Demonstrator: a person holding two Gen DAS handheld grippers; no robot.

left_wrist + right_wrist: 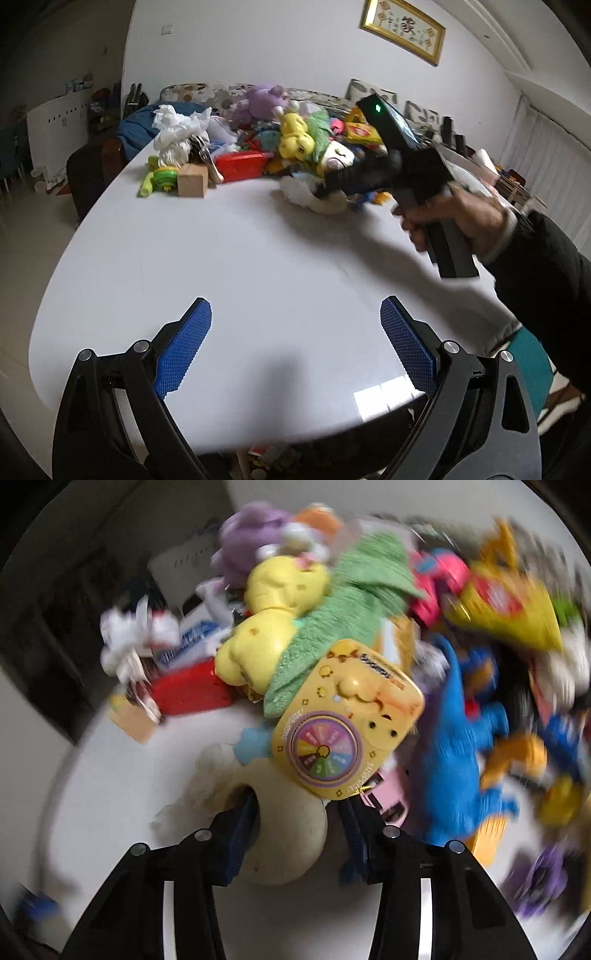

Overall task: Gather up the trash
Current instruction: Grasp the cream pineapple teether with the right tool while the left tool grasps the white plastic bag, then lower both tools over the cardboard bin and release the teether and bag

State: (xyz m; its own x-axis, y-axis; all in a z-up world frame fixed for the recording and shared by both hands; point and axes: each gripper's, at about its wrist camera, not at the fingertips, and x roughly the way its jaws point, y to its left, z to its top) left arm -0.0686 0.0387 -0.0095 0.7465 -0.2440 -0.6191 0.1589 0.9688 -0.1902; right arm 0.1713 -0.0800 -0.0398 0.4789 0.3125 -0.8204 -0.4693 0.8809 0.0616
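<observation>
A cream ring-shaped thing (291,853) lies on the white table (122,786) at the near edge of a toy pile. My right gripper (295,808) stands over it: the left finger (240,823) is down in the ring's hole and the right finger (356,827) is just outside its wall, a thin gap showing. In the left wrist view a hand holds the right gripper (327,186) down at the cream ring (330,205), beside a white crumpled wad (295,190). My left gripper (295,317) hangs open above bare table (221,258), nothing between its blue pads.
Piled toys line the table's far side: yellow plush (295,138), green cloth (354,602), yellow spinner card (347,716), blue dinosaur (454,760), red box (240,164), wooden block (192,180). A white plastic bag (177,129) sits at the pile's left end. A teal chair (532,365) stands at right.
</observation>
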